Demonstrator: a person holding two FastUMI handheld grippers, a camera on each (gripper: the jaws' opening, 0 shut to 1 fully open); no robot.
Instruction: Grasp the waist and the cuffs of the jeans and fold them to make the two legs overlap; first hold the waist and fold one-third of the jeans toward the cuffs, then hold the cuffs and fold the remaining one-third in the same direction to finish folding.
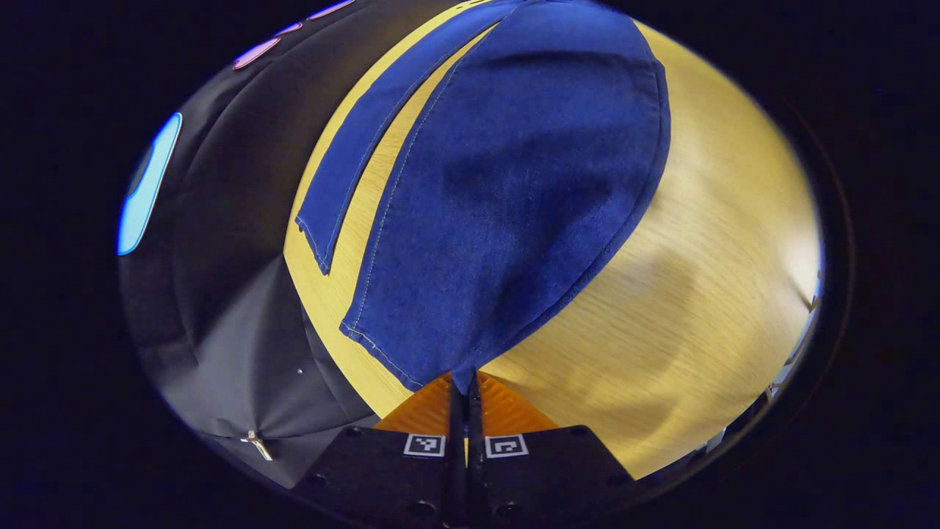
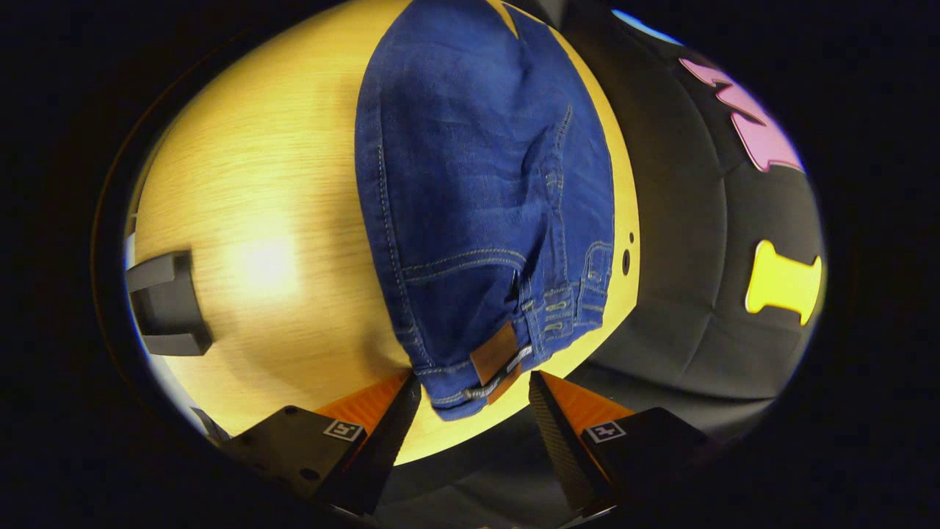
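Denim jeans (image 1: 507, 198) drape limp: left hand-held gripper (image 1: 465, 393) pinches a cuff corner, right hand-held gripper (image 2: 474, 400) gapes empty beside the waist (image 2: 492, 364).

The left tool (image 1: 464, 400) has two black blocks at the bottom of the left gripper view, each with dark round screw holes along its face. A small square white-bordered black-and-white marker sits at the inner top corner of each block. Ahead of the blocks run orange ribbed fingers (image 1: 499, 411), with thin black inner edges.

The right tool (image 2: 474, 400), in the right gripper view, is built alike: black blocks, one square marker on each, a screw hole on the left block. Its fingers (image 2: 547, 411) are orange outside, with black, finely ribbed inner pads that taper to points.
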